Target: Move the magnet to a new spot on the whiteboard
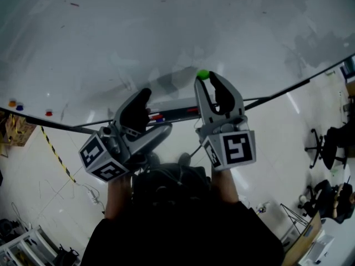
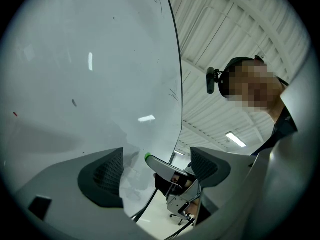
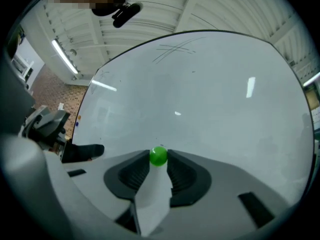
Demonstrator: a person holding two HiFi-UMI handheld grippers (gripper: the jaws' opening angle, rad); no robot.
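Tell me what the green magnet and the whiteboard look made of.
The green magnet is probably a plastic shell: a smooth, evenly coloured ball with a faint sheen. The whiteboard is a smooth, glossy coated panel, maybe painted steel, and it mirrors the ceiling lights.

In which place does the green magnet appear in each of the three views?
Head view: the green magnet is just above centre, at the tips of the right tongs.
Left gripper view: low centre, a small green dot seen through the gap of the open left tongs.
Right gripper view: low centre, between the tongs' tips.
Shared landmark: the whiteboard behind the magnet.
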